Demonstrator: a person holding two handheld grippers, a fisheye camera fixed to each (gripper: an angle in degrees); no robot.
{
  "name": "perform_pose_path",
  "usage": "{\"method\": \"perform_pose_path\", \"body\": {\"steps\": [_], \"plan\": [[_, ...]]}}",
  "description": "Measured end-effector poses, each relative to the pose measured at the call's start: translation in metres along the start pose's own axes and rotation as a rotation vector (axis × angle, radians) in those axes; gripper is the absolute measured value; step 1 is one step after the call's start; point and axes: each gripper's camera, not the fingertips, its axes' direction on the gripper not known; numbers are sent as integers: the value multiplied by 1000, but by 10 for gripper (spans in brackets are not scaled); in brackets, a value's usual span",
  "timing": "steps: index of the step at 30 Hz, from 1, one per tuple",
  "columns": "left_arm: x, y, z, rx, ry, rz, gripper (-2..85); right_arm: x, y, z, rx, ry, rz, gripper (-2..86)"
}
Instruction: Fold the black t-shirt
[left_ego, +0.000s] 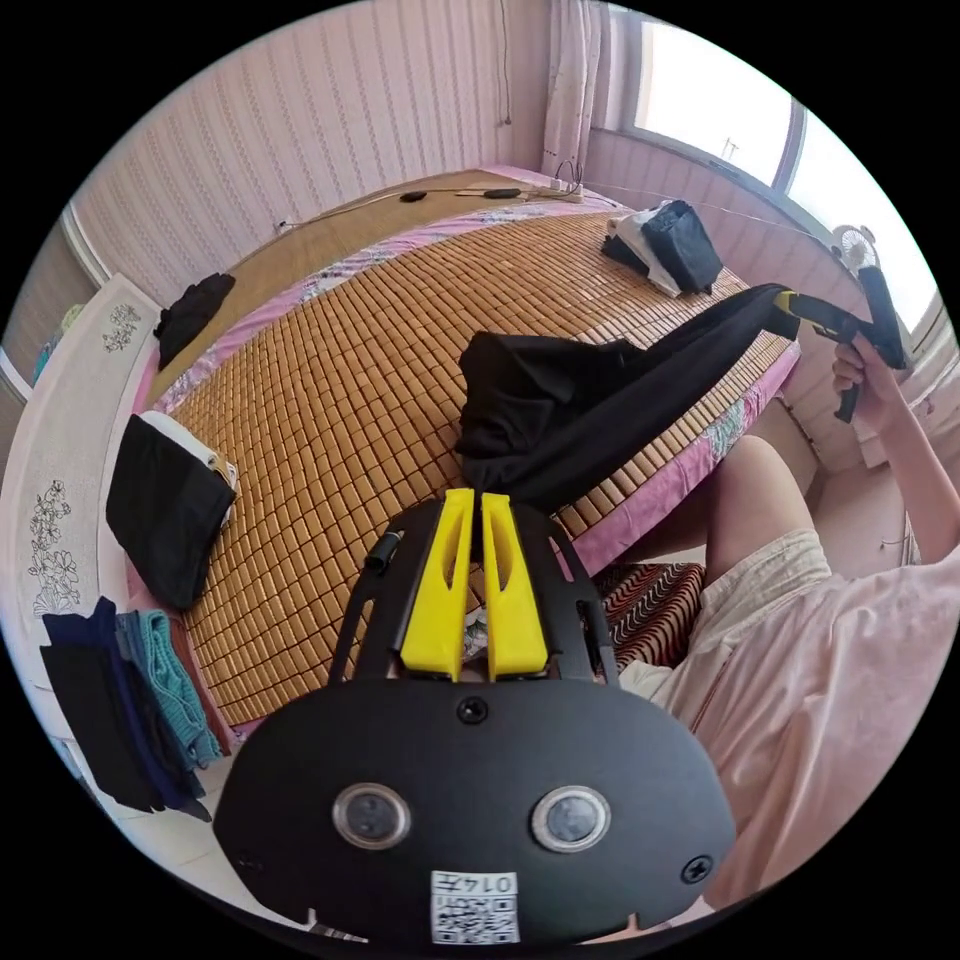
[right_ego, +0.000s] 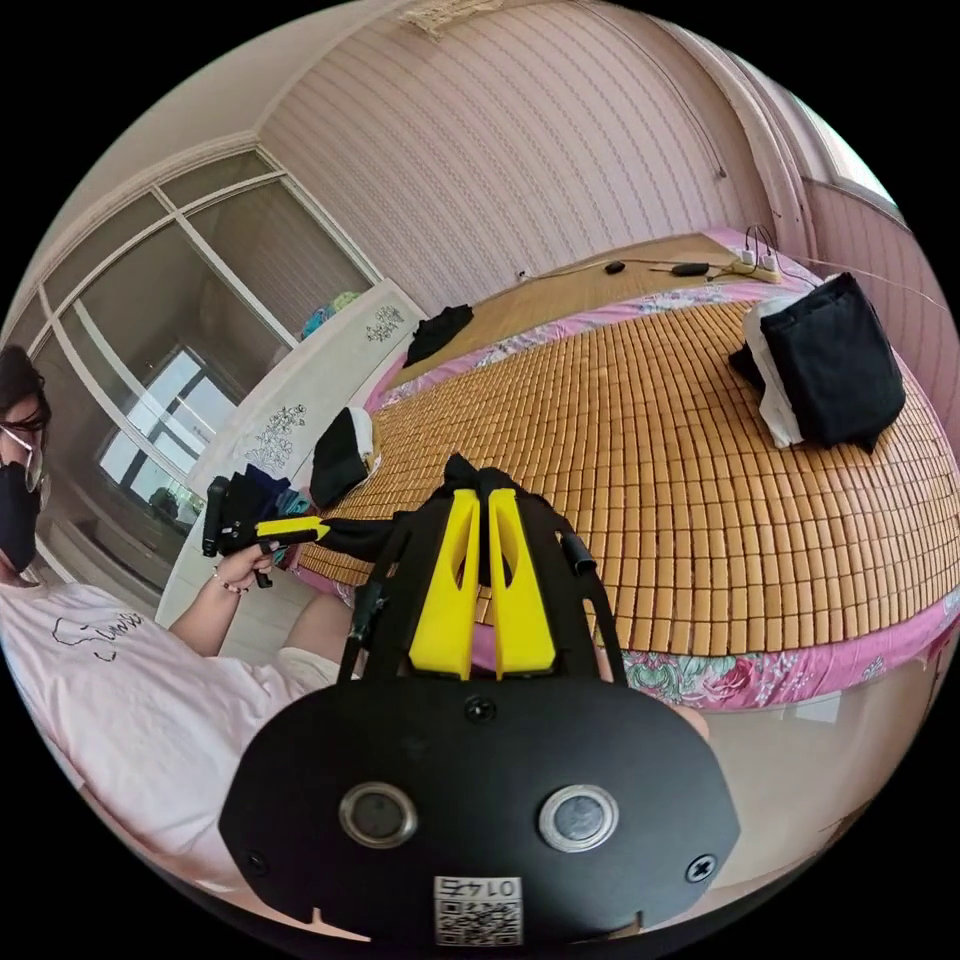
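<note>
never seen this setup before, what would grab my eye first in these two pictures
First, the black t-shirt, pulled into a taut band over the near edge of the woven bamboo bed mat, between the yellow-jawed left gripper and the yellow-jawed right gripper, each shut on an end. Next, the folded black-and-white clothes pile at the mat's far side near the window, and the person in a pale pink shirt beside the bed.

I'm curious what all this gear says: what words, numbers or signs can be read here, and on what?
Sticker on the left gripper: a square code and upside-down characters, too small to read.
Second sticker on the right gripper: the same.
Print on the person's shirt: a scrawl, unreadable.
So nothing reads clearly.
</note>
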Motion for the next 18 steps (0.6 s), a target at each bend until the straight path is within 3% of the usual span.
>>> {"method": "perform_pose_path", "body": {"steps": [2, 8, 13, 15, 18], "plan": [[-7, 10, -24, 55, 12, -14, -10, -11, -1, -33, 60, -36, -18, 6], [-70, 93, -112, 518, 324, -208, -10, -49, 10, -149, 238, -316, -135, 6], [-96, 181, -212, 989, 566, -19, -10, -101, 30, -280, 423, -701, -393, 5], [-102, 205, -243, 1112, 582, 34, -10, -117, 30, -316, 476, -839, -477, 4], [-90, 228, -299, 1188, 415, 180, -10, -160, 15, -343, 425, -833, -557, 4]]}}
